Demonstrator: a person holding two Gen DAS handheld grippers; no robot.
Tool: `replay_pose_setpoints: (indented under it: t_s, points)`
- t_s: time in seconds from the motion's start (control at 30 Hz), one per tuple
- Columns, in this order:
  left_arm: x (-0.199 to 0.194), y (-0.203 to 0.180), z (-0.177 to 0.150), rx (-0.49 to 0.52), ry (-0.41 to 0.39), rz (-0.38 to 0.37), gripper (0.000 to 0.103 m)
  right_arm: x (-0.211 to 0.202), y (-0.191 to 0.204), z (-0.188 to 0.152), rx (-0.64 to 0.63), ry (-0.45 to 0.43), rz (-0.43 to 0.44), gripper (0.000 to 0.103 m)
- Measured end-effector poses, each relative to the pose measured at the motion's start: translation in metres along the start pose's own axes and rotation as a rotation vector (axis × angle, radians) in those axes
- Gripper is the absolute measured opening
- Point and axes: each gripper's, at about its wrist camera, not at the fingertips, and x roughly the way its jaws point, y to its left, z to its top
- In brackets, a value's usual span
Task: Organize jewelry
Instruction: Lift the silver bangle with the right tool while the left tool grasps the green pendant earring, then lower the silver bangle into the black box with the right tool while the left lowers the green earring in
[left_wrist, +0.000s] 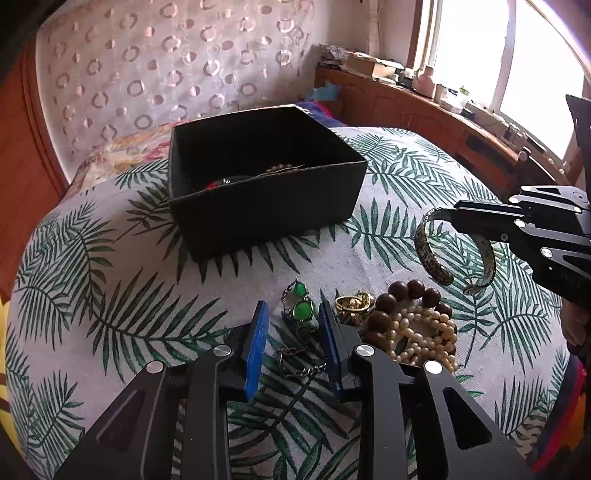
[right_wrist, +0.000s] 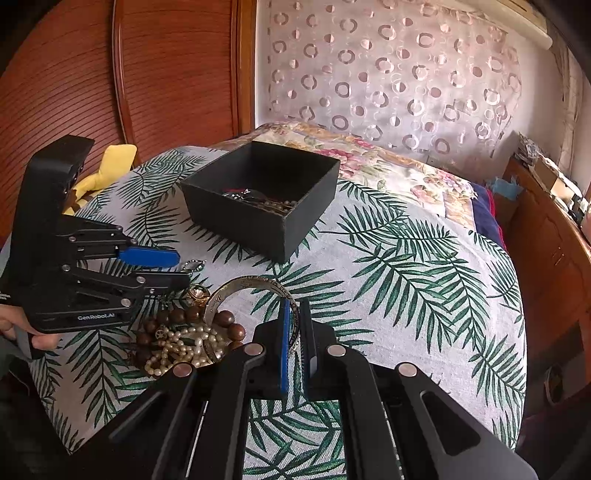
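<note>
While the right gripper holds the cuff bracelet clamped between its fingers, lifted clear of the bed, the left gripper hangs low with its blue fingers apart, straddling the green-stone bracelet and its chain. Just to the right of those open fingers lie gold rings, a brown bead bracelet and a heap of pearls, all touching in one pile. Ahead of both pairs of fingers stands the black box, open-topped, with some jewelry already lying inside; a stretch of bare cover lies between the pile and its near wall. The palm-leaf bedspread falls away at the sides. Beyond the box are a floral pillow, a circle-patterned curtain, a wooden cabinet and a bright window.
</note>
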Motion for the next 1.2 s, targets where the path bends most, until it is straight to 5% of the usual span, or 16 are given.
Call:
replay_pose_setpoints:
  t_s: [0.17,0.57,1.2]
  points:
    - [0.001,-0.003,0.001,0.029,-0.001,0.024,0.012,0.0,0.002,0.002,-0.003,-0.001,0.0,0.006]
    - [-0.034,0.01,0.007,-0.015,-0.096,-0.013,0.012,-0.002,0.005,0.014,0.0,-0.021,0.005,0.006]
    - [-0.081,0.023,0.056,-0.027,-0.23,0.032,0.012,0.006,0.009,0.09,-0.028,-0.107,-0.027,0.006]
